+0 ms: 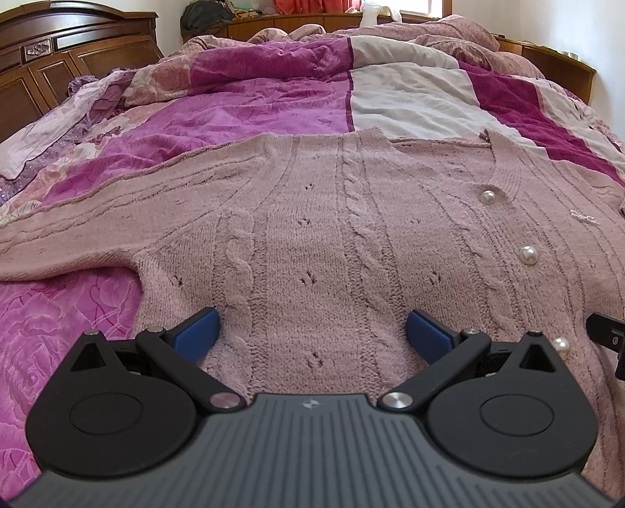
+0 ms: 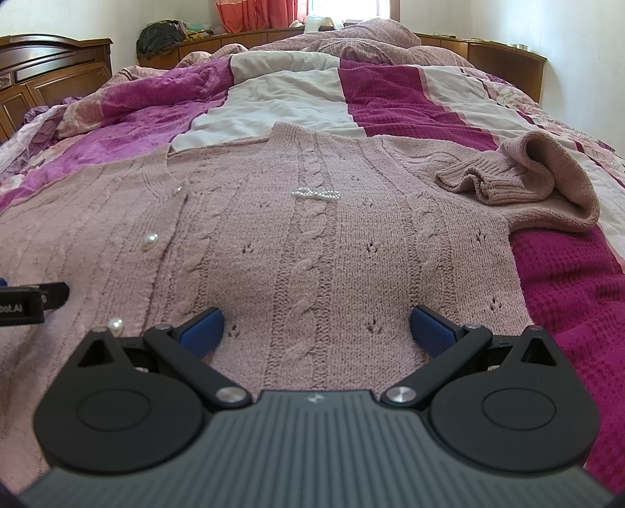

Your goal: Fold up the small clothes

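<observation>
Bedroom with white walls, a dark carved wooden headboard [image 1: 58, 47] at left, red curtains [image 2: 258, 13] by a bright window at the far end. Wide bed under a patchwork quilt [image 1: 242, 105] of magenta, white and maroon panels, rumpled toward the far side. One pink cable-knit cardigan [image 1: 312, 234] spread flat, front up, across the near part of the quilt. Three pearl buttons [image 1: 528, 254] counted down its placket in the left view; one beaded bow [image 2: 315, 193] on the chest. One sleeve [image 2: 519, 176] folded back in a heap on the right side, the other stretched out flat to the left. Two grippers: left gripper [image 1: 312, 332] and right gripper [image 2: 316, 326], each low over the hem end, blue pads spread wide, gripping nothing.
</observation>
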Available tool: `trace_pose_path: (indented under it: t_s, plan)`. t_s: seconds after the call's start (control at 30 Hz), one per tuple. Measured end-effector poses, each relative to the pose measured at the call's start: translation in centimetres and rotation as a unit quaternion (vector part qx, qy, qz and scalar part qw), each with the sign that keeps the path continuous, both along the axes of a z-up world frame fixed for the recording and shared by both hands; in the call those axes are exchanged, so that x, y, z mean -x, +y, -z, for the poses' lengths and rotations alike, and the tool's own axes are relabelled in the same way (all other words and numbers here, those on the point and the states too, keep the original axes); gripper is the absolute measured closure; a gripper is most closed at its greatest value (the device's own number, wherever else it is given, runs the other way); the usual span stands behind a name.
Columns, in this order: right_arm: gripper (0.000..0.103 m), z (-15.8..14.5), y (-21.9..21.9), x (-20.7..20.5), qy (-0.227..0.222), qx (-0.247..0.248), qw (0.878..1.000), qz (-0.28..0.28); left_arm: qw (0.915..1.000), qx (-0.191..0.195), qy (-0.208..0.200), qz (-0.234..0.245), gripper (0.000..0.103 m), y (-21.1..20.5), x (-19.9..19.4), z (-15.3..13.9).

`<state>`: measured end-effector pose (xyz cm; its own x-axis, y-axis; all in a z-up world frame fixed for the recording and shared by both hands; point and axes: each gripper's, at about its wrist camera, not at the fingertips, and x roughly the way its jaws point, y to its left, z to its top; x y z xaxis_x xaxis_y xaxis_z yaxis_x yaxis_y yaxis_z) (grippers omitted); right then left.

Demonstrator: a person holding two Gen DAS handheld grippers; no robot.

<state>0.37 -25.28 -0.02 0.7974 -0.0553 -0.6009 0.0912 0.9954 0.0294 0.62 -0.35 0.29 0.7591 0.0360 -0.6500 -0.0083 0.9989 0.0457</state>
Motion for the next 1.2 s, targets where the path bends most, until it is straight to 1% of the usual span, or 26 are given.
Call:
trace_pose_path:
  t_s: [0.2,0.33,0.43,0.57,0.67,0.73,0.83,0.93,1.0,1.13,1.2]
  plan:
    - [0.0,-0.3,-0.5,0.0,-0.002,-0.013,1.0,0.0,0.9998,-0.013,0.009,0.013,0.0,-0.5,0.2,-0.5]
    - [0.0,-1.3,-0.9,-0.2,0.007,-0.037,0.999,-0.01,0.9995,0.002,0.027,0.013,0.0,-0.3,0.2,-1.2]
    - [0.0,-2.9,-1.7,-0.1,0.0,-0.066,0.997,-0.029,0.9993,0.012,0.031,0.017,0.0,-0.1,0.5,-1.9]
    - [0.0,-5.2,-2.8,0.1,-0.028,-0.068,0.996,-0.044,0.9992,0.024,0.027,0.016,0.0,-0.1,0.7,-2.9]
    - [0.0,-6.7,-4.6,-0.6,-0.041,-0.084,0.994,-0.047,0.9992,0.025,0.026,0.015,0.0,-0.4,0.5,-3.6]
    - [0.0,-7.1,-5.7,-1.2,-0.049,-0.082,0.995,-0.042,0.9993,0.02,0.026,0.016,0.0,-0.7,0.4,-3.9]
    - [0.0,-7.4,-8.1,-2.8,-0.057,-0.067,0.996,-0.019,0.9994,0.015,0.027,0.019,0.0,-1.2,0.4,-4.1]
    - [0.0,-7.1,-10.5,-4.3,-0.052,-0.092,0.994,-0.001,0.9992,0.015,0.032,0.021,0.0,-1.5,0.2,-3.8]
    - [0.007,-6.8,-12.1,-5.2,-0.049,-0.097,0.994,0.011,0.999,0.014,0.037,0.02,0.0,-1.6,0.1,-3.5]
    - [0.022,-6.1,-13.9,-6.3,-0.064,-0.066,0.996,0.022,0.9986,0.014,0.049,0.012,0.0,-1.6,-0.3,-2.7]
    - [0.024,-5.6,-14.6,-6.6,-0.063,-0.054,0.996,0.023,0.9984,0.01,0.055,0.006,0.0,-1.5,-0.5,-2.2]
